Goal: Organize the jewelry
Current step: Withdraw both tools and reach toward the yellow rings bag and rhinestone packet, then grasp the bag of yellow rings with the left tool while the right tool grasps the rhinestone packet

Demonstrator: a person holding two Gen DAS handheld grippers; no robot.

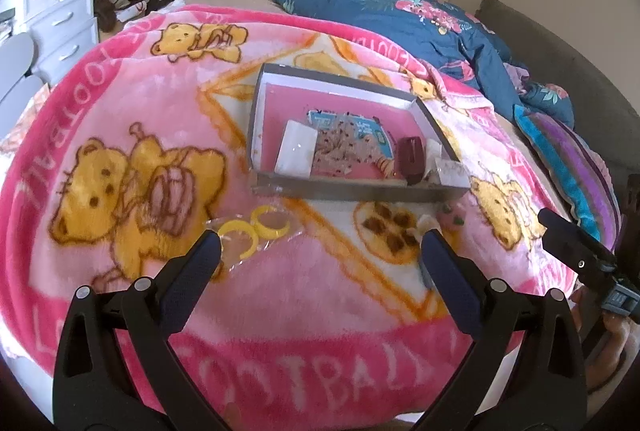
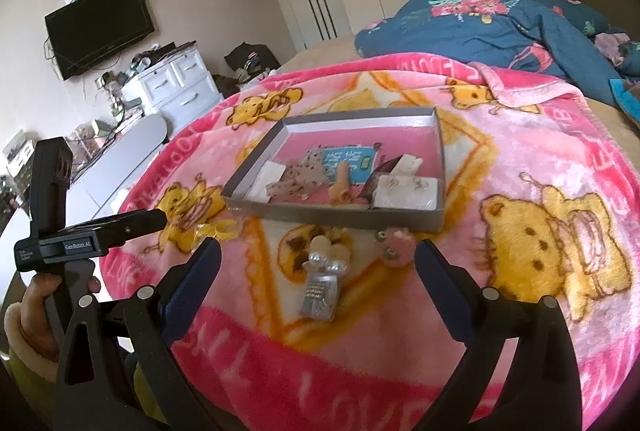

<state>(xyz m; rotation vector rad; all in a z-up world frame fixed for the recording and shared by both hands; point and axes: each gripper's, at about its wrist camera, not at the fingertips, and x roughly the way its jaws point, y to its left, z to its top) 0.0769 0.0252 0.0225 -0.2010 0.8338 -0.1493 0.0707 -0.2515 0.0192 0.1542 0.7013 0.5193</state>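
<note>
A shallow grey box [image 1: 352, 191] [image 2: 336, 217] with a pink floor lies on the pink bear blanket and holds small packets, a dark red case [image 1: 412, 159] and an earring card [image 2: 406, 191]. Yellow rings in a clear bag [image 1: 256, 227] [image 2: 208, 231] lie on the blanket before the box, just beyond my left finger. A pearl hair clip on a silver packet [image 2: 324, 279] and a pink piece [image 2: 396, 243] lie between my right gripper's fingers. My left gripper [image 1: 320, 243] is open and empty. My right gripper [image 2: 318, 251] is open and empty.
A blue floral duvet [image 1: 420, 19] [image 2: 500, 27] is heaped at the back of the bed. A striped cushion [image 1: 568, 167] lies at the right. White drawers [image 2: 172, 91] and a wall TV [image 2: 100, 27] stand to the left. The other gripper shows in each view [image 1: 588, 259] [image 2: 80, 239].
</note>
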